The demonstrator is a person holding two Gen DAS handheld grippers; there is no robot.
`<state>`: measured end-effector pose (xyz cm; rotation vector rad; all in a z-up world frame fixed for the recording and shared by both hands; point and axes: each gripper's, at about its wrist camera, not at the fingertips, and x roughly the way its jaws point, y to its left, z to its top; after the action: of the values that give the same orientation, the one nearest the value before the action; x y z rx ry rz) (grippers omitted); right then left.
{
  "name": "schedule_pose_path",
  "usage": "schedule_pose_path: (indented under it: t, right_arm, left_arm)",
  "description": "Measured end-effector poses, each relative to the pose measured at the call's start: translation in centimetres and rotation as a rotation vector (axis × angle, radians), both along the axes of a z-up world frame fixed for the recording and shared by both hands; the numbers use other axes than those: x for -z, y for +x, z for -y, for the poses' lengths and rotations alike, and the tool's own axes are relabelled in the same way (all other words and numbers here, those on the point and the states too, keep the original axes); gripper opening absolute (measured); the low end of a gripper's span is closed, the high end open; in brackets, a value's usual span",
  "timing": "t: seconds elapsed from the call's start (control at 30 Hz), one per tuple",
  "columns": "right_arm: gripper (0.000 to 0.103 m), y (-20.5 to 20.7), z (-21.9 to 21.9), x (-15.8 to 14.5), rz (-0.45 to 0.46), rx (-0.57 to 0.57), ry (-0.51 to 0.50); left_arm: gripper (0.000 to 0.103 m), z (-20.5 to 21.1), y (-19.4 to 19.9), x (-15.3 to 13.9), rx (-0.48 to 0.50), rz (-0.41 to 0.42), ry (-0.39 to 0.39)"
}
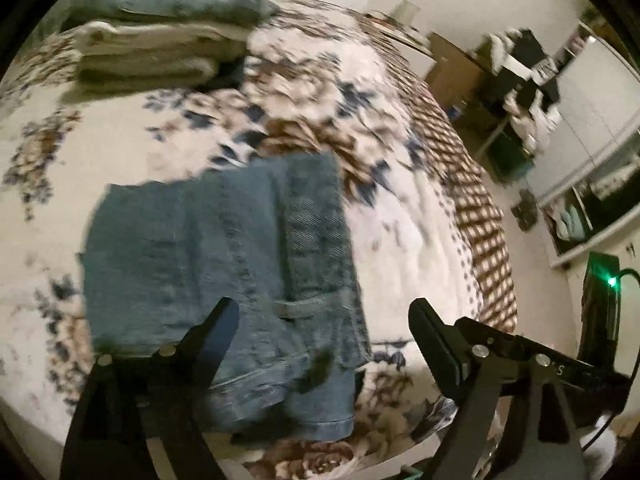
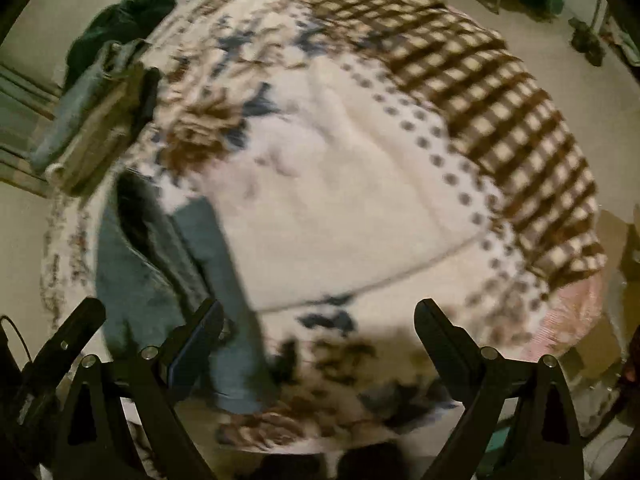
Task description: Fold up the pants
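Folded blue jeans lie on the floral bedspread, near its front edge. My left gripper is open and empty, held above the near end of the jeans. In the right wrist view the jeans lie at the lower left of the bedspread. My right gripper is open and empty, held above the bed to the right of the jeans. Both views are blurred by motion.
A stack of folded clothes sits at the far left of the bed, also in the right wrist view. A dark garment lies behind it. Furniture and clutter stand beyond the bed's right side.
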<state>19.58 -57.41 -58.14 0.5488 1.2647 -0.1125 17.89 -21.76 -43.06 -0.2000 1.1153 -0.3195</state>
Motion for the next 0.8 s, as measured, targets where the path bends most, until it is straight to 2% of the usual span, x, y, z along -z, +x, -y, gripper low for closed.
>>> schedule_pose_path:
  t: [0.07, 0.17, 0.23, 0.37, 0.4, 0.47, 0.5, 0.57, 0.6, 0.63, 0.7, 0.8]
  right_arm:
    - [0.098, 1.1, -1.1, -0.7, 0.052, -0.025, 0.041]
    - [0.098, 3.2, -3.2, -0.7, 0.079, -0.081, 0.087]
    - [0.098, 4.8, -4.9, 0.0, 0.090, -0.117, 0.117]
    - [0.098, 8.1, -8.6, 1.8, 0.087, -0.210, 0.112]
    - [0.097, 8.9, -9.7, 2.2, 0.088, -0.237, 0.103]
    - [0.084, 10.1, -11.2, 2.9, 0.086, -0.278, 0.101]
    - [0.067, 10.5, -12.1, 3.3, 0.080, -0.302, 0.106]
    - [0.054, 10.9, -13.2, 3.4, 0.080, -0.313, 0.036]
    - [0.022, 10.6, -13.6, 2.9, 0.108, -0.309, -0.006]
    - [0.013, 10.2, -13.7, 2.4, 0.120, -0.295, -0.066]
    - [0.012, 9.4, -13.3, 1.5, 0.141, -0.267, -0.042]
    - [0.011, 7.3, -13.1, -0.5, 0.174, -0.258, -0.036]
  left_arm:
    - [0.088, -1.2, 0.1, -0.9, -0.043, 0.008, 0.026]
    - [0.088, -3.1, 0.6, -1.1, -0.096, 0.022, 0.119]
    - [0.088, -4.5, 0.9, -0.1, -0.124, 0.022, 0.215]
    - [0.088, -7.6, 1.5, 3.1, -0.176, -0.043, 0.337]
    - [0.088, -8.2, 1.7, 3.7, -0.183, -0.054, 0.347]
    - [0.088, -10.0, 1.6, 4.8, -0.215, -0.080, 0.352]
    - [0.088, -10.8, 1.5, 5.1, -0.229, -0.087, 0.345]
    - [0.088, -12.2, 1.5, 5.5, -0.257, -0.096, 0.341]
    - [0.088, -12.6, 1.5, 5.5, -0.265, -0.097, 0.348]
    - [0.088, -13.2, 1.4, 5.6, -0.274, -0.099, 0.355]
    - [0.088, -14.0, 1.4, 5.5, -0.284, -0.105, 0.360]
    - [0.088, -15.3, 2.0, 5.5, -0.303, -0.123, 0.326]
